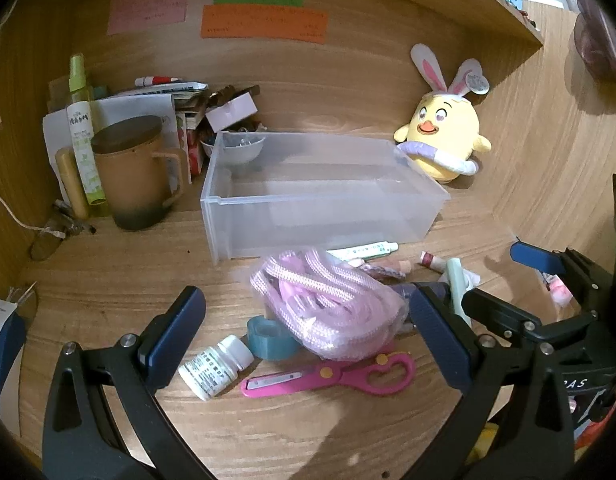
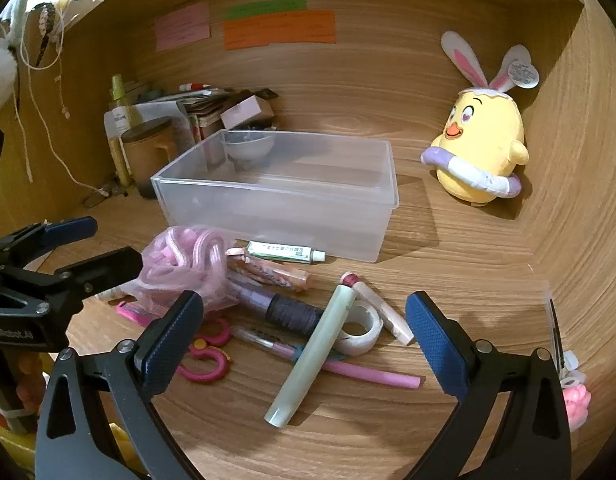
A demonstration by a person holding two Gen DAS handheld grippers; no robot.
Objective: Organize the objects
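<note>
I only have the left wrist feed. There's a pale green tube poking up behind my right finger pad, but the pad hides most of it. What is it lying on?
Observer: In the right wrist view the pale green tube lies slanted across a pink pen, its upper end leaning on a white tape roll.
Operator: Is the right gripper holding anything?
Observer: No. The right gripper is open, with the tube lying between its fingers, untouched.
Operator: Anything in the clear plastic bin on its far side?
Observer: The clear plastic bin looks empty from that side too; the grey bowl seen through it stands behind it.
</note>
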